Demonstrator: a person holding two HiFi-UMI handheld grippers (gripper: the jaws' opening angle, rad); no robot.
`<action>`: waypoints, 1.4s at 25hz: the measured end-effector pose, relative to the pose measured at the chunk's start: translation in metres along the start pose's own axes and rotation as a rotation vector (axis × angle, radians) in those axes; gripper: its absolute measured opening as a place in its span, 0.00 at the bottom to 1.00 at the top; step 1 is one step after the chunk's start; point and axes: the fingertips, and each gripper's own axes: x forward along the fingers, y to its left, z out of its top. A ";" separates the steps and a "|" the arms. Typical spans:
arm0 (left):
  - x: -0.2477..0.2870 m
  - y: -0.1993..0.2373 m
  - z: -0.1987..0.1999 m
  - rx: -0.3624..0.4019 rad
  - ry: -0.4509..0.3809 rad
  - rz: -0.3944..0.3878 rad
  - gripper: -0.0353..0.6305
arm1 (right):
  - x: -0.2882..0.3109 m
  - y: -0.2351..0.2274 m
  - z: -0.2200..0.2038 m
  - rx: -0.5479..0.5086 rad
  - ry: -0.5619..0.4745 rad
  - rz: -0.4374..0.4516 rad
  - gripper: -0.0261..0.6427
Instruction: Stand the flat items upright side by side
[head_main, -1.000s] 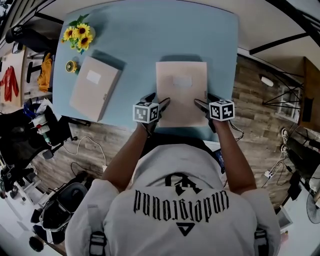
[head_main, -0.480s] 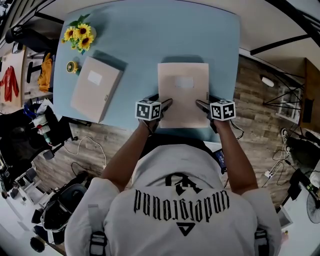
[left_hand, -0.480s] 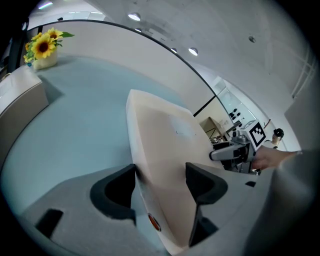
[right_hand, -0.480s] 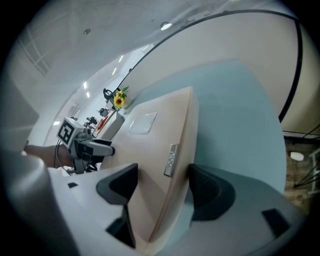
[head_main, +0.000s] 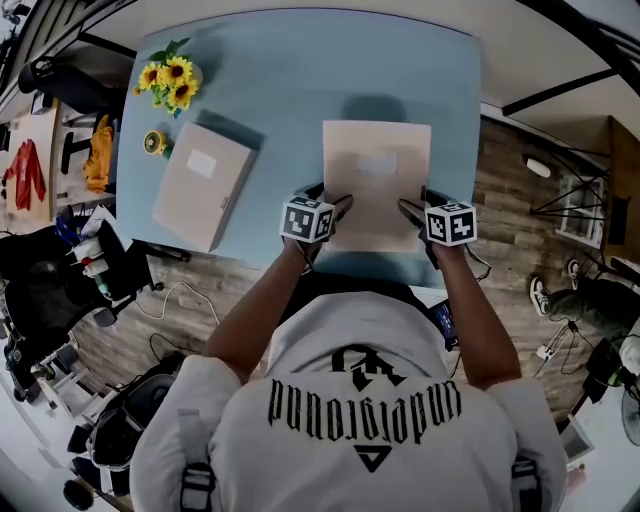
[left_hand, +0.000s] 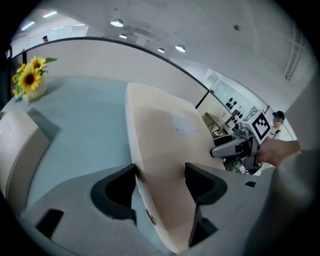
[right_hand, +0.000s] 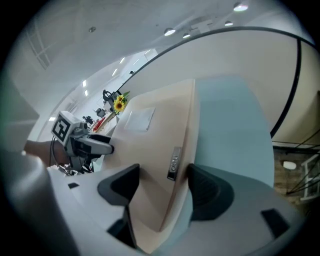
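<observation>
Two flat beige file boxes lie on the blue table (head_main: 300, 70). The right box (head_main: 376, 180) is at the table's near edge, with a clasp on its right side. My left gripper (head_main: 335, 205) is shut on its near left corner and my right gripper (head_main: 408, 208) on its near right corner. Both sets of jaws have just been closing, with the box between them. In the left gripper view the pads (left_hand: 202, 182) press the box (left_hand: 165, 145) on its top face and edge. In the right gripper view the box (right_hand: 150, 145) fills the jaws. The box's near edge is tilted up.
The second beige box (head_main: 203, 185) lies flat and skewed at the table's left. Behind it are a sunflower bunch (head_main: 172, 80) and a small yellow object (head_main: 155, 142). Wooden floor, cables and clutter surround the table.
Both grippers have closed in on the right box's near corners and risen a little, and its near edge has come up with them. The left box has not moved.
</observation>
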 end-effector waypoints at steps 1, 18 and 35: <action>-0.003 0.002 0.009 0.025 -0.011 0.007 0.53 | -0.001 0.002 0.008 -0.012 -0.015 -0.009 0.50; -0.052 0.044 0.164 0.274 -0.259 0.146 0.53 | -0.020 0.027 0.174 -0.267 -0.283 -0.204 0.48; -0.043 0.081 0.253 0.442 -0.426 0.212 0.54 | -0.004 0.015 0.257 -0.356 -0.484 -0.367 0.47</action>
